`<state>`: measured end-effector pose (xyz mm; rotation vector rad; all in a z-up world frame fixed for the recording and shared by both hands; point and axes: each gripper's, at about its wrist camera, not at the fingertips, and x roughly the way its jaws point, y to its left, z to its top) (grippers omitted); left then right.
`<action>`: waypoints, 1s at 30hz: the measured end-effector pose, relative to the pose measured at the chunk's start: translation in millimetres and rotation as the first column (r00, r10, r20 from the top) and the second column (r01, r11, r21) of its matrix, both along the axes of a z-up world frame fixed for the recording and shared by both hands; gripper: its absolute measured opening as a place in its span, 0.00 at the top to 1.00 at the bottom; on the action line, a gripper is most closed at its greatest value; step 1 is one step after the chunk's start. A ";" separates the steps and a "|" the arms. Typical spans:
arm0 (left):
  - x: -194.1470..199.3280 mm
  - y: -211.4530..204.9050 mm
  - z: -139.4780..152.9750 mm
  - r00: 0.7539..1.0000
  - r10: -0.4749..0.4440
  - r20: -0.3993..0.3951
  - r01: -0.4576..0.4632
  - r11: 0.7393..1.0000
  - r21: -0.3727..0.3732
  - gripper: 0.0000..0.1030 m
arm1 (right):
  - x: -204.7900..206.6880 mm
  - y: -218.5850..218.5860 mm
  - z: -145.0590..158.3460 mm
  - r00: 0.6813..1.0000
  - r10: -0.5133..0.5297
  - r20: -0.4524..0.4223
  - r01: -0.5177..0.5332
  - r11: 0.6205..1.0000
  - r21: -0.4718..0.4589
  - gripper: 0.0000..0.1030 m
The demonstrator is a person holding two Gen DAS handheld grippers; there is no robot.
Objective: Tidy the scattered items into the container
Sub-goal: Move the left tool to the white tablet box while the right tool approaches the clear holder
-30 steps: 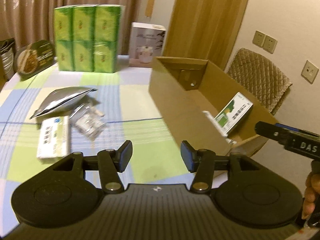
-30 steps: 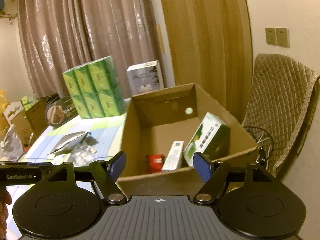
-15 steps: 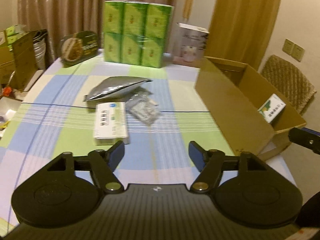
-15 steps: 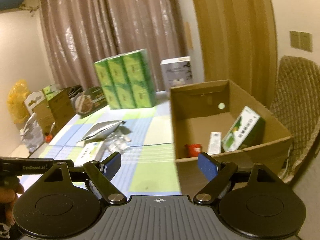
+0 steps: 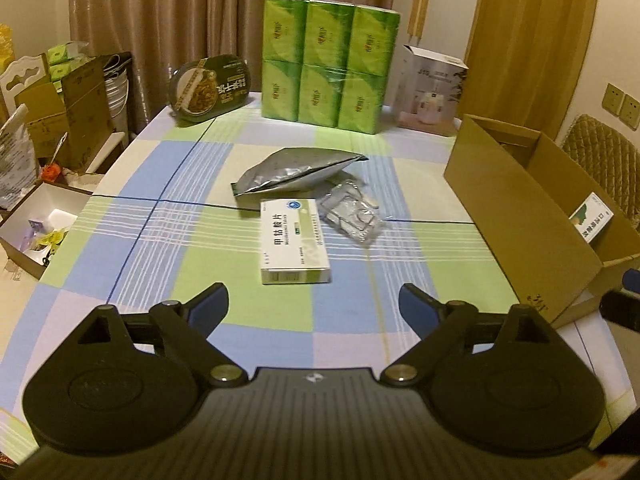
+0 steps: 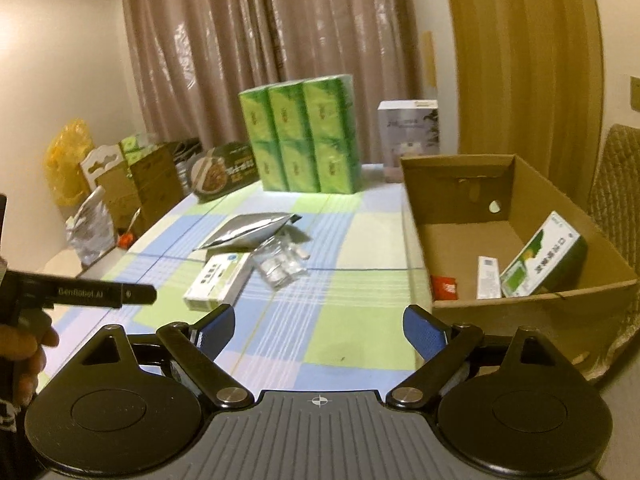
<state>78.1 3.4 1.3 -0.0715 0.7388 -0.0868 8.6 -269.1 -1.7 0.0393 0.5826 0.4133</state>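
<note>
A white medicine box [image 5: 293,239] [image 6: 218,276] lies flat on the checked tablecloth, with a silver foil pouch [image 5: 294,171] [image 6: 248,230] behind it and a clear packet of blister pills [image 5: 352,214] [image 6: 280,265] to its right. The cardboard box [image 5: 516,216] [image 6: 456,178] stands at the table's right; inside are a green-and-white carton [image 6: 542,258], a slim white box [image 6: 489,278] and a red sachet [image 6: 445,287]. My left gripper [image 5: 314,312] hangs open just short of the medicine box, empty. My right gripper [image 6: 319,326] is open and empty near the cardboard box's front left corner.
A green tissue multipack [image 5: 326,62], a white appliance box [image 5: 432,90] and a dark oval food tray [image 5: 210,90] line the table's far edge. Cartons and bags [image 5: 52,120] clutter the floor at left. A quilted chair [image 5: 604,172] stands behind the cardboard box. A hand [image 6: 20,360] holds the left tool.
Both views have swung left, away from the cardboard box and toward the scattered items. My left gripper now faces the medicine box and its fingers have spread wider. The right fingers stay apart.
</note>
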 end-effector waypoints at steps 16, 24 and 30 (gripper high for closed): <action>20.7 13.5 -20.5 0.998 0.017 -0.055 -0.016 1.000 0.014 0.09 | 17.6 24.8 -25.9 0.996 0.061 -0.067 -0.063 0.997 -0.033 0.13; 34.5 13.0 -32.8 0.997 -0.005 -0.071 0.006 1.000 0.016 0.09 | 32.5 38.9 -38.0 0.991 0.099 -0.088 -0.104 0.993 -0.056 0.13; 57.6 15.0 -42.5 0.996 -0.031 -0.078 0.034 0.999 0.029 0.09 | 54.9 55.1 -50.4 0.988 0.128 -0.082 -0.136 0.986 -0.094 0.13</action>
